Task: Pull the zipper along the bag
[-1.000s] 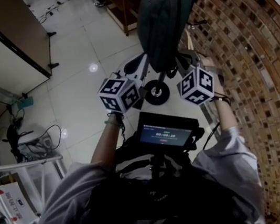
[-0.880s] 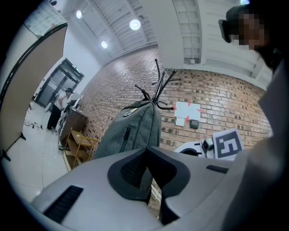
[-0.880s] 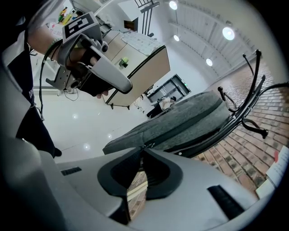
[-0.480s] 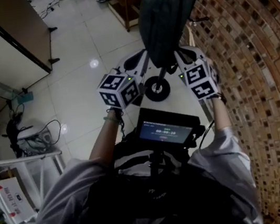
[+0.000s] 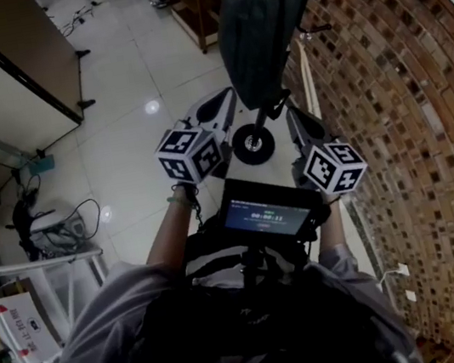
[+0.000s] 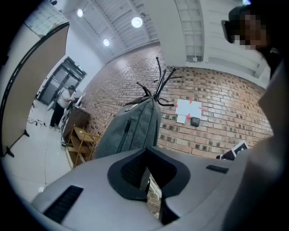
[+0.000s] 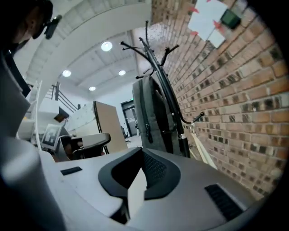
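A dark grey bag (image 5: 257, 25) hangs from a black coat rack (image 7: 156, 58) against the brick wall. Its zipper runs down the front panel (image 6: 124, 133), and a pull tab (image 7: 145, 131) shows in the right gripper view. My left gripper (image 5: 219, 109) hovers below the bag, clear of it, jaws shut with nothing held (image 6: 146, 178). My right gripper (image 5: 299, 125) is lower and to the right, well short of the bag. Its jaws are closing, almost together, with nothing between them (image 7: 142, 173).
The brick wall (image 5: 404, 104) runs close along the right. A wooden shelf unit (image 5: 192, 1) stands behind the bag, to the left. The rack's round base (image 5: 253, 144) sits on the tiled floor between the grippers. A small screen (image 5: 267, 213) is mounted at my chest.
The right gripper has dropped away from the bag's lower edge, down and back toward my body. The left gripper has barely moved.
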